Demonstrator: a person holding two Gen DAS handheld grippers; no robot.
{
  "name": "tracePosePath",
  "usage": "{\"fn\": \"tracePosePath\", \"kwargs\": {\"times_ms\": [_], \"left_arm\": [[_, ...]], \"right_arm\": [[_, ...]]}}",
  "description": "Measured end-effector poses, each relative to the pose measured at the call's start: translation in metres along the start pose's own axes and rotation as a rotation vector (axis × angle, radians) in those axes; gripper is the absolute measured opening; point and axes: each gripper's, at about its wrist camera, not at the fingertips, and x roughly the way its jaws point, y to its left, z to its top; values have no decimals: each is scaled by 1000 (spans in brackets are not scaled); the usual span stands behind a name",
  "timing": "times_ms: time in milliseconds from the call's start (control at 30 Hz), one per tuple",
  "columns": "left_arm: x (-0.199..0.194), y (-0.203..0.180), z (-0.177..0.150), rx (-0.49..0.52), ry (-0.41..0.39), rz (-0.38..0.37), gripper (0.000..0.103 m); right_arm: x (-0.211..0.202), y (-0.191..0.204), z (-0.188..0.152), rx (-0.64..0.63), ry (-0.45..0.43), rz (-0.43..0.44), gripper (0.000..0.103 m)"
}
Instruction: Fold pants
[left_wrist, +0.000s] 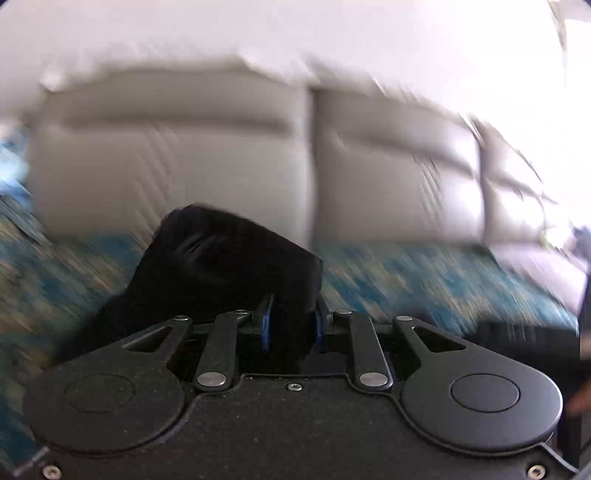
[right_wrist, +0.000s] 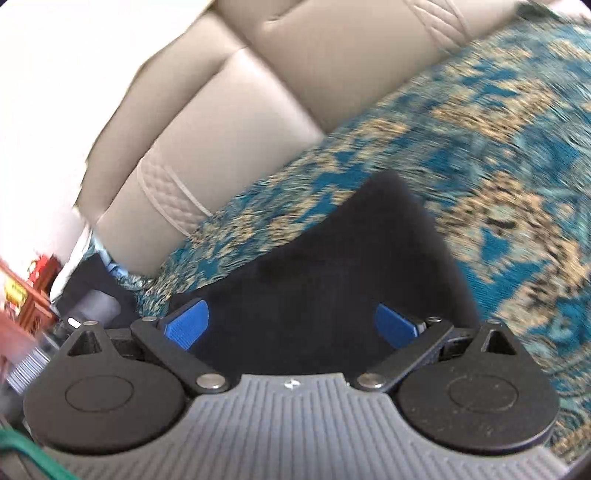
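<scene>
Left gripper (left_wrist: 291, 319) is clamped on black pants (left_wrist: 221, 266), lifted above the patterned rug (left_wrist: 424, 277) before the sofa (left_wrist: 184, 166). Right gripper (right_wrist: 291, 325) stands released, pants (right_wrist: 332, 277) between its spread pads, untouched.

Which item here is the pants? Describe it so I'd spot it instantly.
Find the beige leather sofa, then the teal-and-tan patterned cover spread below its backrest. The black fabric pants lie on that cover: the only plain, dark cloth against the busy pattern.

Black pants (right_wrist: 332, 266) — bunched (left_wrist: 221, 266), lying on a teal patterned cover.
</scene>
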Motion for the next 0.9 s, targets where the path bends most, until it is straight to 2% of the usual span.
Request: {"fn": "tracePosePath", "kwargs": {"times_ms": [67,100,133,200,233,267,367,467,533,667,733,833,900], "left_arm": [[26,-18,-19,28,132,-43,25],[33,-27,-28,40,191,-65,30],[36,-31,-35,45,222,-89,34],[27,-43,-47,85,199,-108,51],[20,-46,-50,110,191,-119,55],[13,-49,-53,129,190,-137,59],[-9,-42,-53,148,174,-159,62],[-25,-18,-48,116,145,-114,62],[-31,2,-45,76,118,-44,59],[-33,39,-45,32,114,146,43],[-31,58,-47,1,121,199,38],[-28,76,-55,-28,143,249,38],[-24,86,-61,-35,173,269,38]], "right_arm": [[-3,-6,-1,-5,-8,-24,103],[-5,-7,-2,-12,-17,-35,103],[-6,-8,-3,-16,-24,-39,103],[-7,-10,-4,-15,-28,-35,103],[-8,-11,-5,-19,-28,-33,103],[-8,-9,-6,-32,-30,-33,103],[-7,-1,-8,-97,-35,-40,103],[-2,17,-16,-195,-39,-62,103],[0,32,-26,-280,-52,-90,102],[4,69,-57,-503,-53,-111,93],[6,83,-76,-605,-45,-134,92],[7,91,-96,-616,-36,-171,91],[11,84,-102,-499,-72,-248,93]]}}
